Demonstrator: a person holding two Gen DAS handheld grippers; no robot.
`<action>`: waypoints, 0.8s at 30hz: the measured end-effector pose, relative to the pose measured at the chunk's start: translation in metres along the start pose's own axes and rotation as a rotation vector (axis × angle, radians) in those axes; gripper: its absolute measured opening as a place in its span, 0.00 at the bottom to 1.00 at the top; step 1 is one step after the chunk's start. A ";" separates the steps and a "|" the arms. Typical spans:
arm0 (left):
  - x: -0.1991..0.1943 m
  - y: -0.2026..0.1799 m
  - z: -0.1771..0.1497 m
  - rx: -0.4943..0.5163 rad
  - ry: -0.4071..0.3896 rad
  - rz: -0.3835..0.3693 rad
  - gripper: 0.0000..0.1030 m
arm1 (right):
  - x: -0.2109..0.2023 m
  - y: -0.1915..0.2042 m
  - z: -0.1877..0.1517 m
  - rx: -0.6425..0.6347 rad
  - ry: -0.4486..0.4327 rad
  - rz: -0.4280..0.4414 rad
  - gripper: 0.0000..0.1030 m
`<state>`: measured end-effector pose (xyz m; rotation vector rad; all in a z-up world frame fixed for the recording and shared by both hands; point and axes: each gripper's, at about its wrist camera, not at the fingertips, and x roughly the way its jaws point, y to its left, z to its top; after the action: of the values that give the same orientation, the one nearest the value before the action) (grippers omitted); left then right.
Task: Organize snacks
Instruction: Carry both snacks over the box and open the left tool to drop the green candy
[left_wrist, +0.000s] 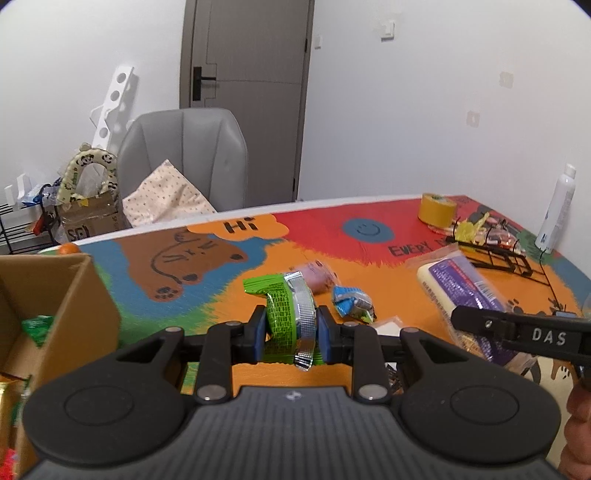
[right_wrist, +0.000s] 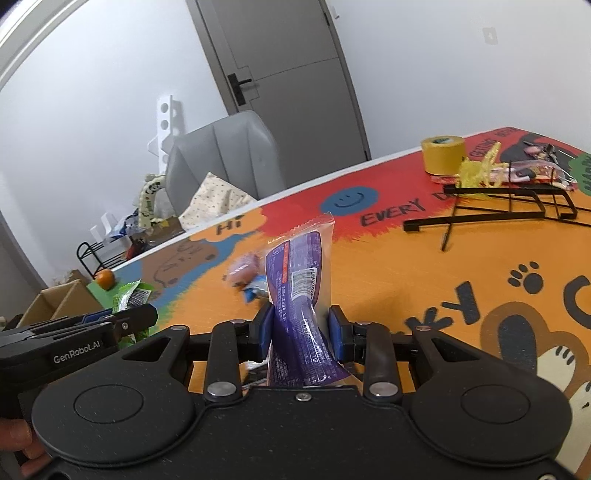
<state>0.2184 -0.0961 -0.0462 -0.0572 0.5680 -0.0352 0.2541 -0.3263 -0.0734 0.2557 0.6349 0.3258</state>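
**Two Snacks Held, a Box Waiting on the Left**

The biggest thing was the counter. It was flat and painted in bright orange, red and blue, with a brown bear and a smiley face.

Next came the cardboard box. It stood at the left edge of the counter, just beside the left gripper. Its top was open, and some wrapped snacks already lay inside. The box was much nearer to the left gripper than to the right one. So the green snack probably only had to go a short way to the left and over the box wall.

The right gripper was closed on a long purple snack pack. The pack was smooth and shiny, with a clear crinkly edge. It stood up tall between the blue pads, its long side pointing up and away.

The left gripper was closed on a green snack packet. The packet was crinkly, with a silver foil strip, and was bent where the pads squeezed it.

Two small snacks lay loose on the counter, past the left gripper. One was a soft pink pack. The smaller was a blue and white candy, twisted at its ends.
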 end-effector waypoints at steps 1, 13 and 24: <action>-0.004 0.003 0.001 -0.003 -0.007 0.001 0.26 | -0.001 0.004 0.000 -0.005 -0.002 0.005 0.29; -0.044 0.036 0.006 -0.049 -0.069 0.039 0.26 | -0.008 0.048 0.007 -0.070 -0.020 0.068 0.29; -0.070 0.074 0.006 -0.099 -0.108 0.088 0.26 | -0.006 0.094 0.012 -0.129 -0.025 0.127 0.29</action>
<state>0.1642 -0.0187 -0.0081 -0.1302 0.4632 0.0810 0.2357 -0.2434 -0.0298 0.1764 0.5712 0.4836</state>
